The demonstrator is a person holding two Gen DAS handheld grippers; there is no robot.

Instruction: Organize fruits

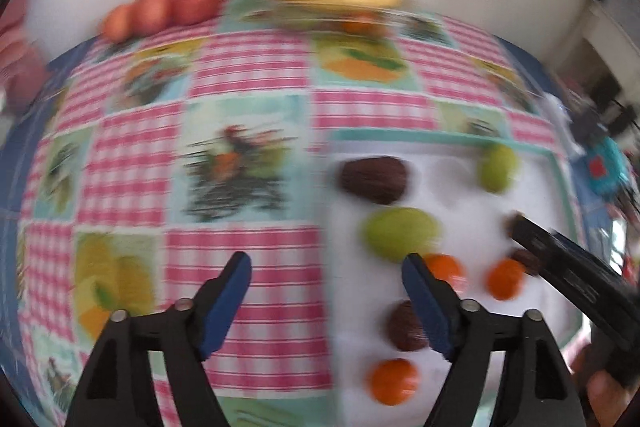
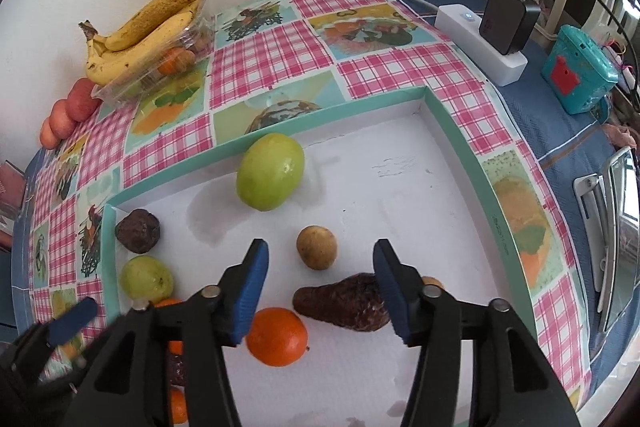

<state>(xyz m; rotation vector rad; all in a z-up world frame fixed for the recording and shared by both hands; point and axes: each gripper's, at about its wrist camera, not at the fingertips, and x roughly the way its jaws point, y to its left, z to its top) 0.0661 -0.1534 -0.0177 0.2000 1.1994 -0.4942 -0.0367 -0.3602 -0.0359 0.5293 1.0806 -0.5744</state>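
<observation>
A white tray with a teal rim (image 2: 460,147) lies on the patterned tablecloth. In it are a big green fruit (image 2: 270,171), a small green fruit (image 2: 146,277), a dark round fruit (image 2: 138,231), a tan round fruit (image 2: 316,247), a long brown fruit (image 2: 340,301) and an orange (image 2: 276,337). My right gripper (image 2: 320,291) is open and empty above the tan fruit and the orange. My left gripper (image 1: 326,301) is open and empty at the tray's left edge (image 1: 332,187); the left wrist view is blurred. Its blue fingertip (image 2: 74,319) shows at the lower left.
Bananas (image 2: 148,27) lie on a clear plastic box of fruit (image 2: 160,75) at the wall. Red apples (image 2: 70,111) stand beside it. A white power strip with a black charger (image 2: 504,23) and a teal box (image 2: 576,71) lie to the right, off the cloth.
</observation>
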